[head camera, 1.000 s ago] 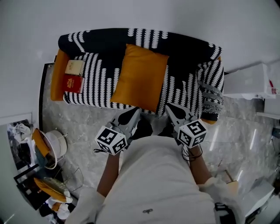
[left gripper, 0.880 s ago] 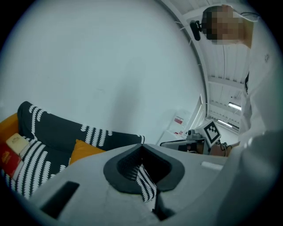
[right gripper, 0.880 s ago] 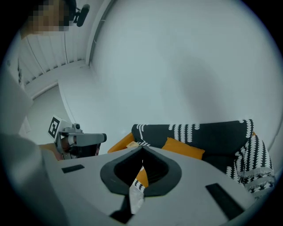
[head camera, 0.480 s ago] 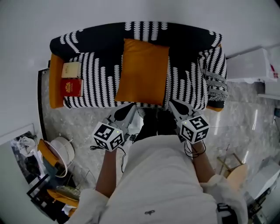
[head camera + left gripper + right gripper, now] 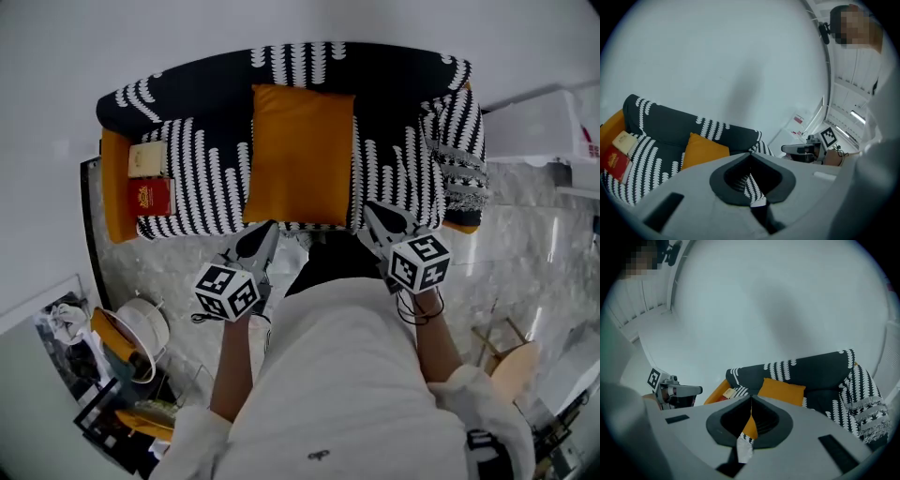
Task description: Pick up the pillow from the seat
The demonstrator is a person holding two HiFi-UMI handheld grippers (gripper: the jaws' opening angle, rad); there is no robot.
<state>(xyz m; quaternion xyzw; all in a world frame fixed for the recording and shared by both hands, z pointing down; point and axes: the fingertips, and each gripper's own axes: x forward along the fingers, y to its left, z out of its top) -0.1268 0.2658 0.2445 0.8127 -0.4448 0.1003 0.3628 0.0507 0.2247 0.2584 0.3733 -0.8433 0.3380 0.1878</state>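
An orange pillow (image 5: 301, 155) leans on the seat of a black-and-white patterned sofa (image 5: 394, 178), against its backrest. It also shows in the left gripper view as an orange pillow (image 5: 704, 149) and in the right gripper view (image 5: 783, 391). My left gripper (image 5: 265, 234) hovers just short of the sofa's front edge, below the pillow's lower left corner, jaws shut and empty. My right gripper (image 5: 371, 215) sits at the seat's front edge, right of the pillow's lower right corner, also shut with nothing held.
Two books, one cream (image 5: 148, 158) and one red (image 5: 151, 198), lie on the sofa's left end beside an orange cushion (image 5: 113, 187). A patterned throw (image 5: 464, 169) hangs over the right arm. A white cabinet (image 5: 539, 131) stands at the right; clutter and a white bowl (image 5: 136, 325) sit at lower left.
Both grippers have stayed shut and close to the sofa's front edge. The view has shifted so the sofa and pillow sit squarer and slightly higher in the picture.
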